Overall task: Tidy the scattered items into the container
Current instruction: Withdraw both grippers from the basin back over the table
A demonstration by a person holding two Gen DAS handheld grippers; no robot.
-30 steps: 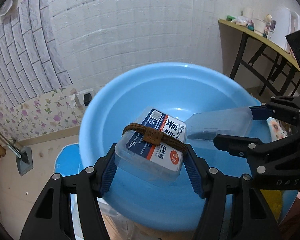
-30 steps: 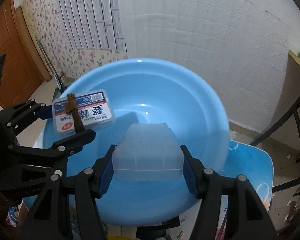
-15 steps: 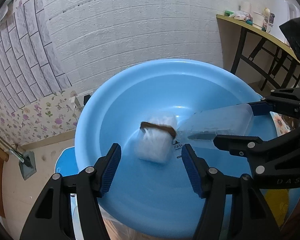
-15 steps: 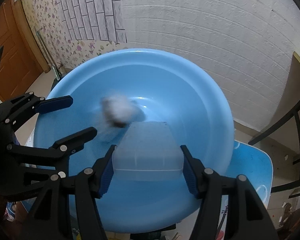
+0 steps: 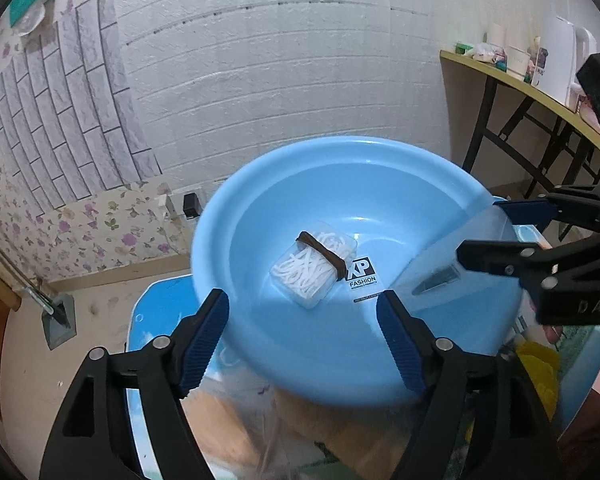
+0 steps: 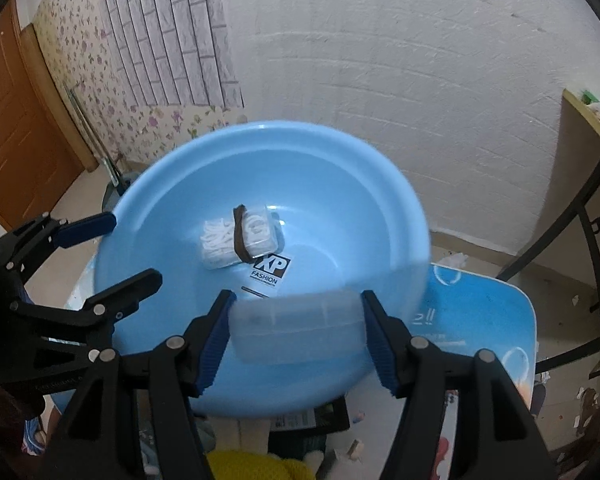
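White textured wall (image 5: pixel 284 80) behind everything, with a floral and brick-pattern panel (image 5: pixel 60 152) to one side. Large blue basin (image 5: pixel 440 208) sits on a blue patterned tabletop (image 6: pixel 480 320); a black and white sticker (image 5: pixel 362 276) marks the basin floor. At the frame's right edge in the left wrist view, a yellow shelf (image 5: pixel 520 80) on dark legs carries a white jug and small packets, too small to make out. Left tool (image 5: pixel 304 312) hangs above the near rim of the basin, its jaws opening, nothing between the blue pads (image 5: pixel 204 336). Right tool (image 6: pixel 296 330) is held over the near rim as well, its pads pressed on both ends of a frosted plastic box (image 6: pixel 296 328); the box is level between them, above the basin and clear of its floor. From the left wrist view the same box (image 5: pixel 456 264) shows at an angle, reaching in over the right side of the basin. A clear small case (image 5: pixel 314 266) lies on the basin floor near the centre, filled with white strips and ringed by a brown band (image 5: pixel 324 256); its corner is just beside the sticker, possibly touching it. Below the basin, a yellow object (image 6: pixel 252 464) and loose clutter, blurred.
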